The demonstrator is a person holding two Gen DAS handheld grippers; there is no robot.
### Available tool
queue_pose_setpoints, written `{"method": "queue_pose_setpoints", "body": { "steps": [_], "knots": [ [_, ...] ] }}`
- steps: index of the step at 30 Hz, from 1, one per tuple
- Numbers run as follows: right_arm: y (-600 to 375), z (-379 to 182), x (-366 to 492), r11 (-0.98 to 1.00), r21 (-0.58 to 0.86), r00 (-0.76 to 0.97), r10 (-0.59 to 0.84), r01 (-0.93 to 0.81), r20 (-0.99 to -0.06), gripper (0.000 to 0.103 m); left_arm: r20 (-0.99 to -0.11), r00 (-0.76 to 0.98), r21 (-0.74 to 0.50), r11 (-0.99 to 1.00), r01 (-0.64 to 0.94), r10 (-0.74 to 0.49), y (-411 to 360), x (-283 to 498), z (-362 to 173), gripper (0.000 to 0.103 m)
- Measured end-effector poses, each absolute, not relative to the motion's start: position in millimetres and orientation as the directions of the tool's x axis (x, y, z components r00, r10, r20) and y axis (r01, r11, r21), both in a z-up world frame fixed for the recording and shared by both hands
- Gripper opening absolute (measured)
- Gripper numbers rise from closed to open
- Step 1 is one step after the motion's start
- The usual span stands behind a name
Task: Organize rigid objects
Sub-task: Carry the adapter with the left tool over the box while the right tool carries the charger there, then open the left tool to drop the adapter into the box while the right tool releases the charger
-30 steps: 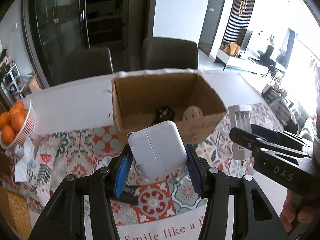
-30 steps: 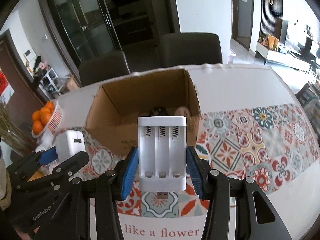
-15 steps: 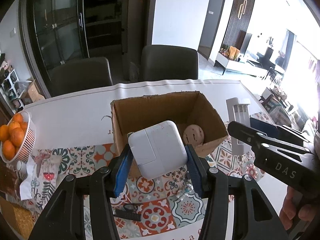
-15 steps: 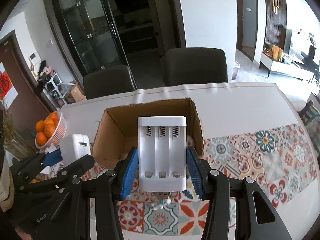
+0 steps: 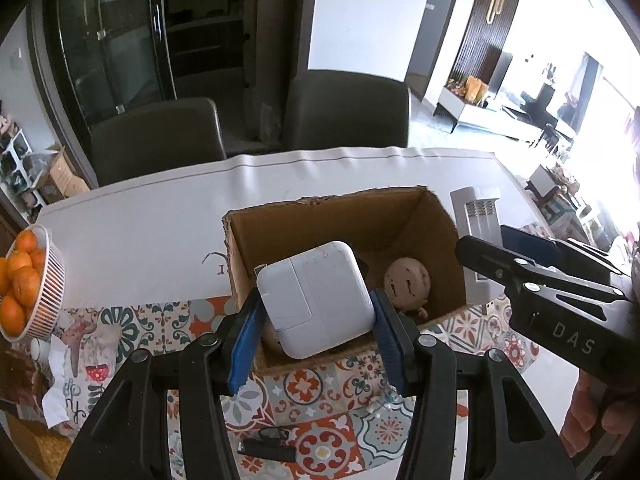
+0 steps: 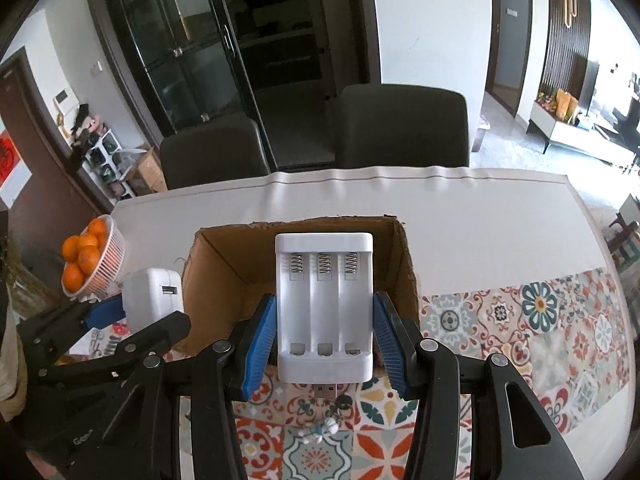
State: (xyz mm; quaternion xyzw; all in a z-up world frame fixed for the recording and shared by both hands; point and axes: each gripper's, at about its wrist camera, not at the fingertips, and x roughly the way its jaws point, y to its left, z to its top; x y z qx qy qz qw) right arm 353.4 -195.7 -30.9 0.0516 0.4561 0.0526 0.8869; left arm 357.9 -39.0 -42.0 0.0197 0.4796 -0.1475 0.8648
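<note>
From my left wrist view, the left tongs are clamped on a white charger, over the cardboard box ahead. From the right wrist, my right tongs grip a white battery holder above that box's near wall

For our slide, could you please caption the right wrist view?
Right gripper holding white plastic three-slot battery charger above open brown cardboard box.

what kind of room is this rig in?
Most likely a home dining area open to a living room. A dining table with a patterned tile-print cover, two upholstered chairs behind it, a basket of oranges, and a dark glass-door cabinet all point that way.
</note>
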Motion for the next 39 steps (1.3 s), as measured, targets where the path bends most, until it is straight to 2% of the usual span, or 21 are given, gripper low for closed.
{"method": "queue_pose_setpoints", "body": {
  "steps": [20, 22, 23, 24, 26, 39],
  "knots": [
    [-206, -89, 393, 0.99, 0.143, 0.472, 0.128, -0.003, -0.872, 0.049, -0.906, 0.389, -0.083, 0.97, 0.227, -0.169, -44, 398, -93, 0.052],
    [-207, -92, 393, 0.989, 0.145, 0.466, 0.128, 0.0, -0.875, 0.049, -0.907, 0.39, -0.073, 0.972, 0.225, -0.158, -44, 398, -94, 0.055],
    [-207, -92, 393, 0.989, 0.146, 0.463, 0.13, -0.002, -0.877, 0.049, -0.906, 0.395, -0.067, 0.972, 0.224, -0.153, -44, 398, -93, 0.061],
    [-207, -92, 393, 0.99, 0.143, 0.461, 0.126, 0.001, -0.878, 0.054, -0.901, 0.409, -0.056, 0.974, 0.218, -0.144, -43, 397, -91, 0.066],
    [-208, -93, 393, 0.991, 0.13, 0.452, 0.11, 0.014, -0.885, 0.059, -0.895, 0.426, -0.039, 0.977, 0.21, -0.128, -41, 395, -88, 0.066],
    [-202, -71, 358, 0.993, 0.12, 0.521, 0.092, 0.021, -0.848, 0.059, -0.857, 0.506, -0.004, 0.983, 0.183, -0.098, -29, 359, -60, 0.07]
  ]
}}
